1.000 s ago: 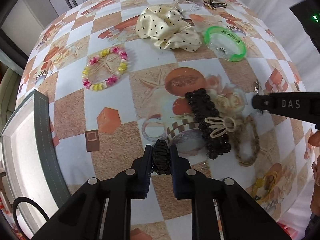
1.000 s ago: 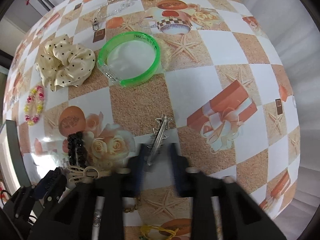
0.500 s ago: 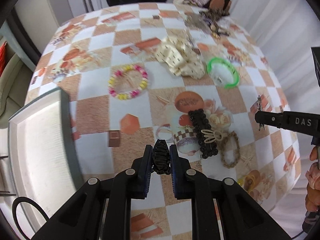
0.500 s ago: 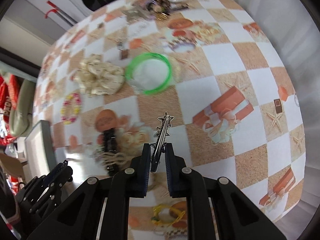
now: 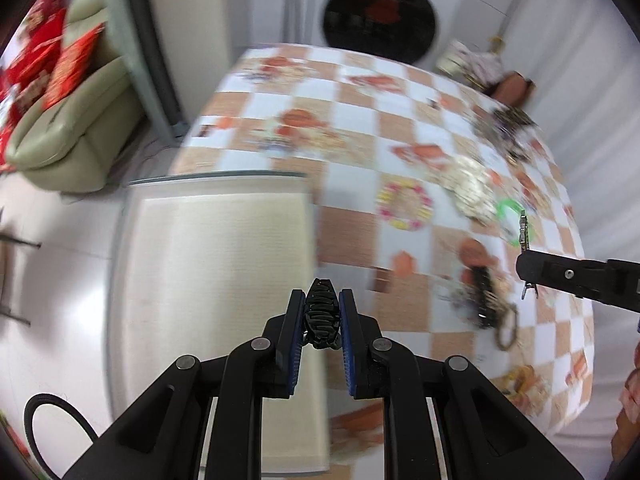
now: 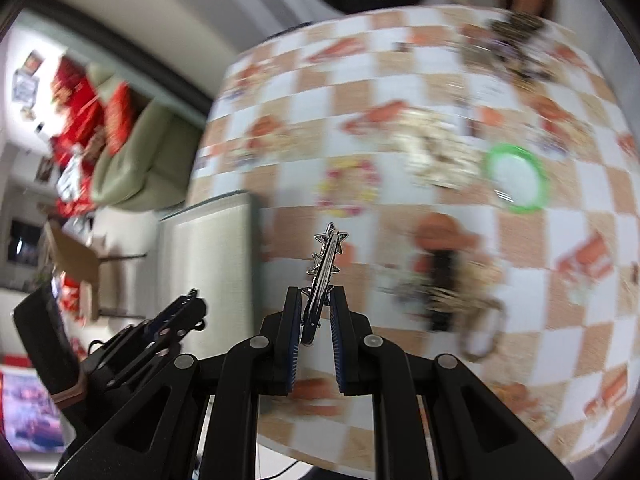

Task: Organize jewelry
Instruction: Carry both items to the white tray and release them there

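Both grippers have swung left and lifted since a second ago, so a pale tray that was only a sliver at the edge now fills the middle of the left view. The left gripper holds a black claw clip between its jaws, which are narrowed tight against the clip's sides; the clip is glossy, ribbed, with a rounded hump at its top, and it hangs above the tray's right rim. The right gripper grips a slim silver hair clip by its lower end; the clip sticks up and forward, thin and shiny, with small open star shapes along its upper part. In the left view that same clip stands upright from the right gripper's tip, above the table's right side. The table wears a checked cloth of white and sandy orange squares. Blurred on it lie a pink and yellow bead bracelet, a cream scrunchie, a green bangle and a black beaded piece. The tray sits at the table's left edge.
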A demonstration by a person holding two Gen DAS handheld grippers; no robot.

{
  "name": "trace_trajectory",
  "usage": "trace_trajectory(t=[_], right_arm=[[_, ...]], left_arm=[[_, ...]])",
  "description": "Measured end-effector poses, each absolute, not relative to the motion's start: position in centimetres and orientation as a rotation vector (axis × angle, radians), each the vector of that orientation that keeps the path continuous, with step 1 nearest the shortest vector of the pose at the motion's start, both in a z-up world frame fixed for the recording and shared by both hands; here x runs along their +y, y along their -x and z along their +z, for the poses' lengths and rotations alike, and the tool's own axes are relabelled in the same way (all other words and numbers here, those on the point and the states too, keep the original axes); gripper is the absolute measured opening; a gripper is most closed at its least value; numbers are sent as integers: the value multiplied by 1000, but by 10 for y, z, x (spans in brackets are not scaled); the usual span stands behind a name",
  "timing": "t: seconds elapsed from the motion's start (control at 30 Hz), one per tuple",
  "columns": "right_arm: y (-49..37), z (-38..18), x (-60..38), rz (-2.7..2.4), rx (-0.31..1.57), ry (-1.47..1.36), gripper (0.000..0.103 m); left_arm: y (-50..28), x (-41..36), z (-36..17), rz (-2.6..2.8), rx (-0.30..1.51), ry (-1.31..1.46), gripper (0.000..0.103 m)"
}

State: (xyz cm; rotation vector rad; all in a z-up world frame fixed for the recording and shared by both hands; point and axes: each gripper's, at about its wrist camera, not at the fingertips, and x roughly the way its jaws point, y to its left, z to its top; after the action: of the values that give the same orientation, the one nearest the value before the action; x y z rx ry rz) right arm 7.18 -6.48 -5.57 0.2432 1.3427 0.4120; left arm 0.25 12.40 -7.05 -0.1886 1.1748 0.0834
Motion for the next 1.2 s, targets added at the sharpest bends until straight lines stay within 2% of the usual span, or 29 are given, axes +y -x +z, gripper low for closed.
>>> trace_trajectory(t=[0.23,0.5,0.77,1.2], right_arm=[[-88,-58,33,572,1309,-150,16],[-110,-110,98,633,1347,-83,15],[-129,-164,123,631,1387,-33,15],[-134,-191,126,588,1438,-40,17]], left_arm=[[-2,194,-87,229,1157,216,22],[-22,237,-132,300,1164,209,22],[-31,247,-169,328,1201,187,22],[-32,241,-173,331,1205,116,22]])
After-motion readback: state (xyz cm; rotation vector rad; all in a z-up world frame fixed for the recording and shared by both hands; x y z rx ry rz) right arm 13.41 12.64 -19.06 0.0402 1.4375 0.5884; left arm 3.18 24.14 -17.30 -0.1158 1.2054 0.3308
